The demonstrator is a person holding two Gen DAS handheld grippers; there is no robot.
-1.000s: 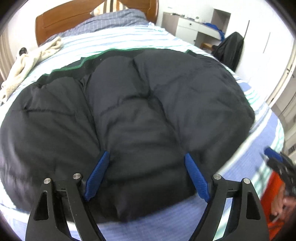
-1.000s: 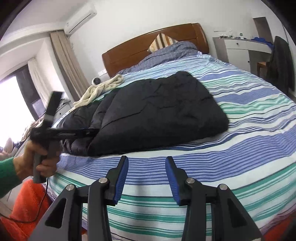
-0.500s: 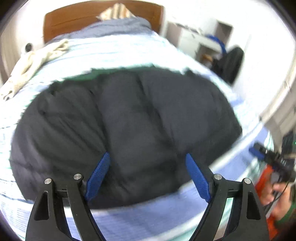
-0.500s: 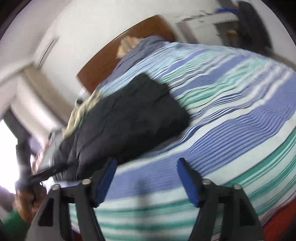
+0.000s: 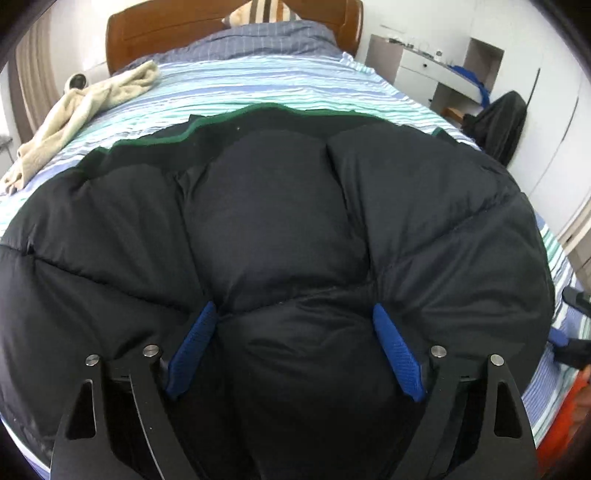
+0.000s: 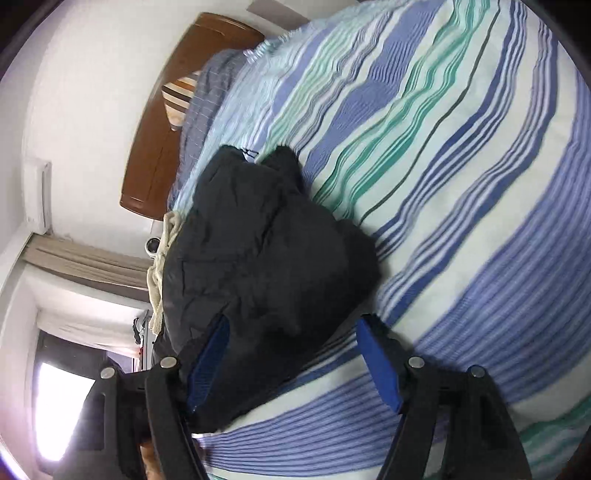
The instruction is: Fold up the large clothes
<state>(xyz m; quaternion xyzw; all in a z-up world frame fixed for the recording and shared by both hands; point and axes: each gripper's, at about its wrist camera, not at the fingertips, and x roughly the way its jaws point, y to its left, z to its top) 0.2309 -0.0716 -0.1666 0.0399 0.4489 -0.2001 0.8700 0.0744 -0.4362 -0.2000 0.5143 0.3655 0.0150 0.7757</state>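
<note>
A black puffy jacket (image 5: 288,221) with a green-edged hem lies folded on the striped bed (image 5: 258,85). My left gripper (image 5: 295,332) hovers open over the jacket's near edge, and a padded bulge sits between its blue pads (image 5: 192,350) without being pinched. In the right wrist view the picture is rolled sideways. There my right gripper (image 6: 295,354) is open wide at the near corner of the jacket (image 6: 258,258), one finger over the fabric and the other over the sheet. The right gripper (image 5: 569,321) also peeks in at the left wrist view's right edge.
A cream garment (image 5: 85,110) lies at the bed's far left near the wooden headboard (image 5: 166,33). Pillows (image 5: 258,40) sit at the head. A white desk (image 5: 436,74) and a dark garment on a chair (image 5: 498,122) stand on the right. Bare striped sheet (image 6: 461,184) lies beside the jacket.
My left gripper has moved in closer over the jacket. My right gripper has rolled sideways, opened wider and come up to the jacket's corner.
</note>
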